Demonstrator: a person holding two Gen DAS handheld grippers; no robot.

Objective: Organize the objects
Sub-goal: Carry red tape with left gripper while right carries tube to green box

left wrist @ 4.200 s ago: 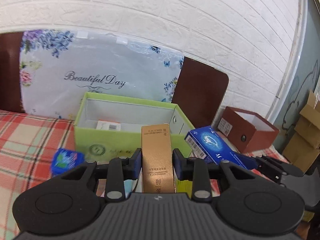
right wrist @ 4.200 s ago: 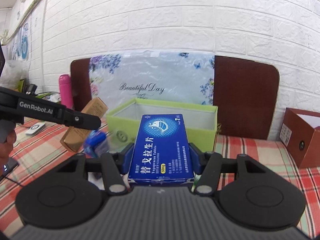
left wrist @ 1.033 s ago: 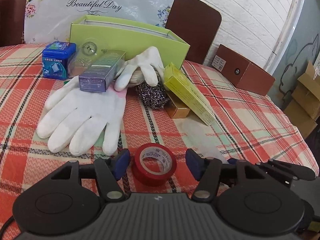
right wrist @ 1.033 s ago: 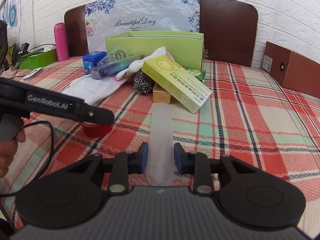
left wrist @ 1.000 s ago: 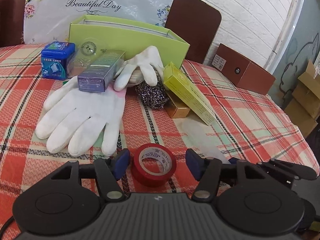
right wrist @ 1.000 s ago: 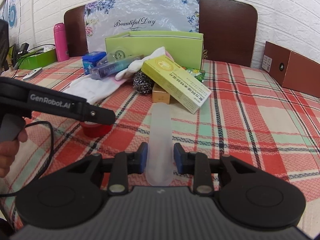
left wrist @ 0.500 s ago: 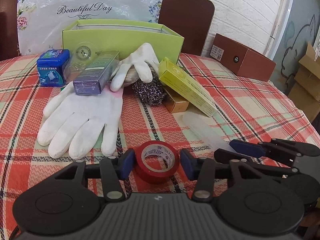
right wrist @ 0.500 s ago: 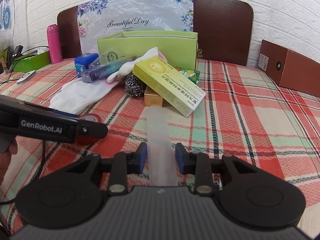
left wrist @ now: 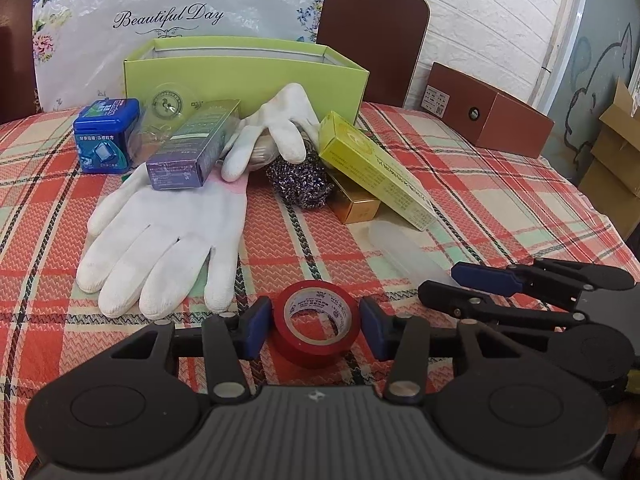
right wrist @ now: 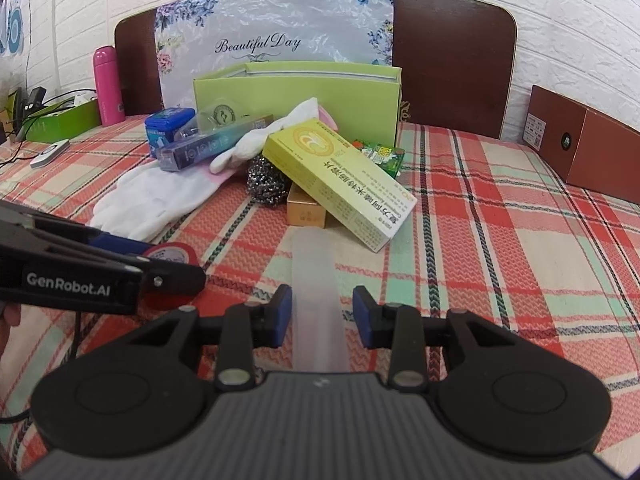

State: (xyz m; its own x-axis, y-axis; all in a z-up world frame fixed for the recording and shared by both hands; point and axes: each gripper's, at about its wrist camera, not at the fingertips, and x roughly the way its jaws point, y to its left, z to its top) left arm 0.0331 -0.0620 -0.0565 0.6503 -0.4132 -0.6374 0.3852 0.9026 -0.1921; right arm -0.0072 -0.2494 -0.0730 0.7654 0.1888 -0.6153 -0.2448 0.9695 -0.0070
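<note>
Behind the clutter, green box (left wrist: 244, 76) contents hidden; both jaws parted, bracketing red tape (left wrist: 316, 322) and translucent case (right wrist: 316, 300).

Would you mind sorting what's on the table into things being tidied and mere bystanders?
Job: red tape roll, translucent case, white gloves, yellow box, green box.
Lying about: pink bottle, brown box.

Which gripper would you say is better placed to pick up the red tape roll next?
Left: the left gripper already straddles the red tape roll, jaws open. The right gripper brackets the translucent case.
</note>
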